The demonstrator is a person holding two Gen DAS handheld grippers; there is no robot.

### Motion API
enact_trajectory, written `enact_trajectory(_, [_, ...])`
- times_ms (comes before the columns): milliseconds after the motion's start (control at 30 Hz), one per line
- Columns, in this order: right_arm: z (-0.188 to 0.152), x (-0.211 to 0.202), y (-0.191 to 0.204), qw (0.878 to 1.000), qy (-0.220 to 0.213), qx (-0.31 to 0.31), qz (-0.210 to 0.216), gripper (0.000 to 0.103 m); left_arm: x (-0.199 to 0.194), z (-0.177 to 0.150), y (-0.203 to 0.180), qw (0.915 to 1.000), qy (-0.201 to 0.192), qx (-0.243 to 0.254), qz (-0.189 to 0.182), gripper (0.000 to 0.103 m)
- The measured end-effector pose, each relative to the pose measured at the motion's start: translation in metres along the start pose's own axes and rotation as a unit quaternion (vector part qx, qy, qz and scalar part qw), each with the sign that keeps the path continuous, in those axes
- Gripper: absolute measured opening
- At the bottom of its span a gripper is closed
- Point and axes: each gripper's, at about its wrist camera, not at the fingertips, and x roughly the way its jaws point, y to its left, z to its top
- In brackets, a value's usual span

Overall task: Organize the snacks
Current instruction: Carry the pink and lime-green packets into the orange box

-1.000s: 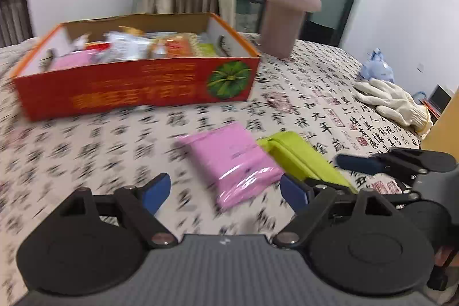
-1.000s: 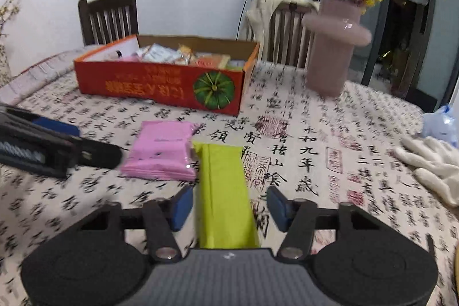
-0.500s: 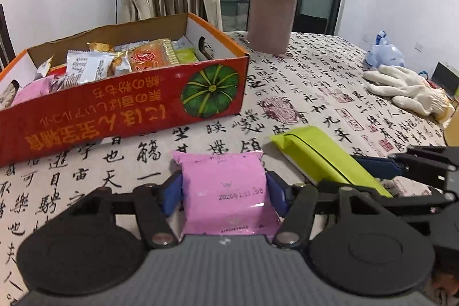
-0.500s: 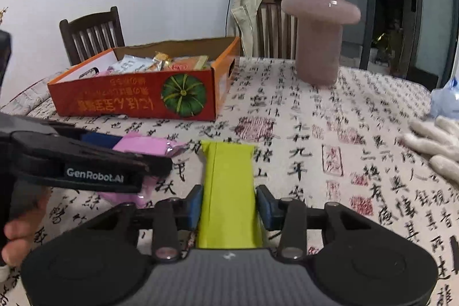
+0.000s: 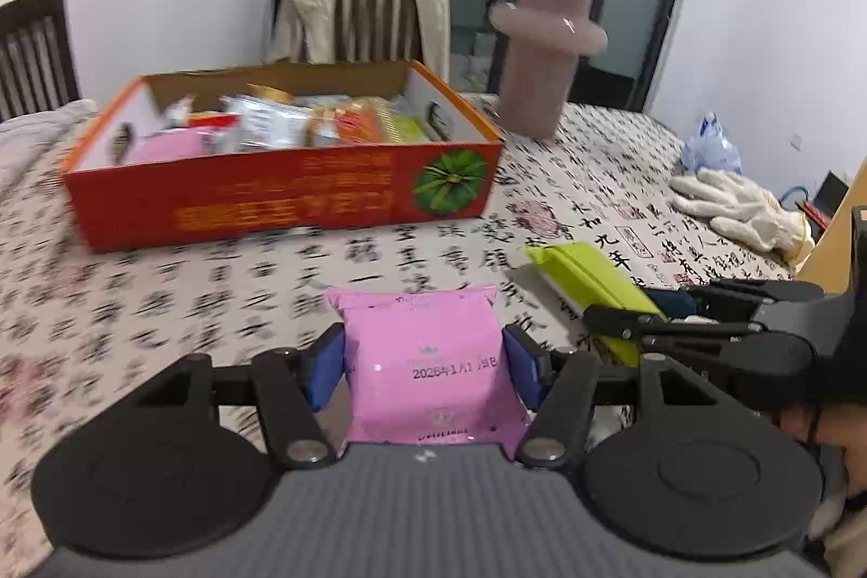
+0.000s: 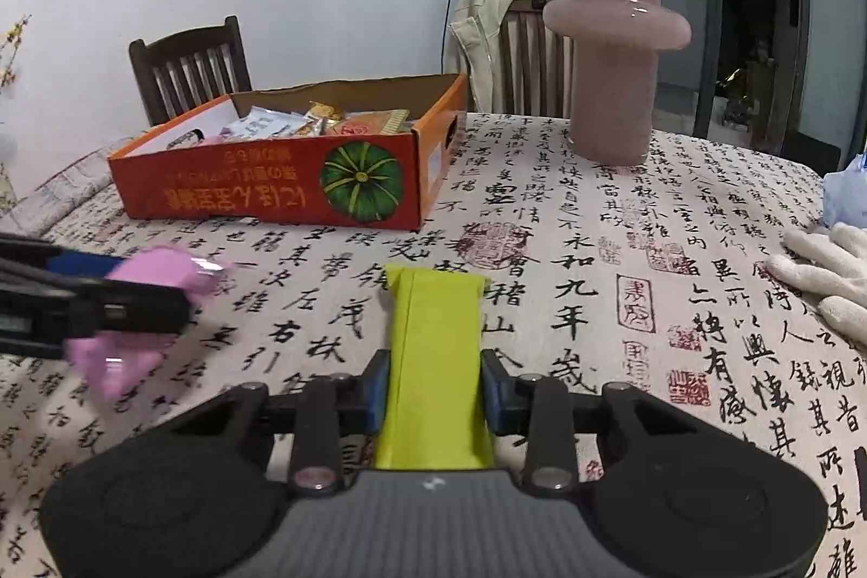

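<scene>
The pink snack packet (image 5: 428, 361) is sitting clamped between the left gripper (image 5: 425, 369) fingers; the green packet (image 6: 433, 361) is lying on the table (image 6: 623, 253), the right gripper (image 6: 433, 394) fingers closing against its sides. Advisable: lifting both level, clearing the orange box (image 6: 271, 193) wall before releasing.

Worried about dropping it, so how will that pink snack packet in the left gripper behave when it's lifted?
The pink packet looks puffy and soft, so probably light and squashy. Its glossy film may slip between the left gripper pads, which squeeze its sides.
</scene>
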Motion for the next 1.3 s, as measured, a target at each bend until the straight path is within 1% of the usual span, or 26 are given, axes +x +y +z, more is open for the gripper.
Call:
enact_trajectory(133, [0.002, -0.02, 0.021, 1.0, -0.015, -0.025, 0.001, 0.032, -0.04, -0.01, 0.02, 0.9994, -0.023, -0.022, 0.011, 0.062])
enact_trajectory(300, [-0.006, -0.05, 0.047, 0.999, -0.031, -0.019, 0.011, 0.032, -0.073, -0.023, 0.044, 0.9977, -0.042, -0.051, 0.017, 0.062])
enact_trajectory(467, [-0.011, -0.075, 0.069, 0.999, -0.041, -0.016, 0.015, 0.032, -0.084, -0.029, 0.061, 0.9966, -0.048, -0.065, 0.016, 0.062])
enact_trajectory(533, [-0.01, -0.08, 0.075, 0.999, -0.045, -0.019, 0.013, 0.032, -0.087, -0.027, 0.067, 0.9962, -0.053, -0.068, 0.013, 0.062])
enact_trajectory(633, [-0.002, -0.081, 0.081, 0.998, -0.051, -0.019, 0.01, 0.032, -0.086, -0.015, 0.075, 0.9965, -0.064, -0.051, 0.02, 0.062])
enact_trajectory(700, [0.009, -0.077, 0.083, 0.998, -0.053, -0.023, 0.008, 0.033, -0.08, 0.003, 0.084, 0.9959, -0.074, -0.038, 0.035, 0.062])
enact_trajectory(800, [0.033, -0.064, 0.086, 0.998, -0.055, -0.04, -0.005, 0.033, -0.064, 0.035, 0.1, 0.9951, -0.088, -0.035, 0.027, 0.062])
enact_trajectory(867, [0.057, -0.05, 0.086, 0.997, -0.058, -0.049, -0.012, 0.033, -0.044, 0.06, 0.113, 0.9946, -0.093, -0.036, 0.029, 0.062])
enact_trajectory(933, [0.088, -0.027, 0.081, 0.997, -0.059, -0.053, -0.019, 0.033, -0.017, 0.086, 0.126, 0.9939, -0.09, -0.04, 0.049, 0.062])
enact_trajectory(1000, [0.117, 0.0, 0.075, 0.997, -0.055, -0.049, -0.029, 0.033, 0.011, 0.11, 0.138, 0.9938, -0.087, -0.04, 0.057, 0.062])
enact_trajectory(1033, [0.135, 0.019, 0.07, 0.997, -0.048, -0.044, -0.033, 0.033, 0.027, 0.123, 0.145, 0.9934, -0.085, -0.043, 0.064, 0.062])
enact_trajectory(1133, [0.172, 0.071, 0.058, 0.998, -0.032, -0.032, -0.051, 0.033, 0.073, 0.156, 0.167, 0.9933, -0.066, -0.067, 0.067, 0.062])
enact_trajectory(1167, [0.183, 0.088, 0.055, 0.997, -0.027, -0.029, -0.061, 0.033, 0.088, 0.165, 0.174, 0.9934, -0.056, -0.08, 0.059, 0.062])
enact_trajectory(1233, [0.197, 0.121, 0.052, 0.997, -0.013, -0.027, -0.072, 0.033, 0.115, 0.179, 0.185, 0.9945, -0.038, -0.088, 0.042, 0.062])
enact_trajectory(1300, [0.203, 0.145, 0.052, 0.995, -0.002, -0.04, -0.091, 0.033, 0.138, 0.187, 0.189, 0.9943, -0.027, -0.086, 0.056, 0.062])
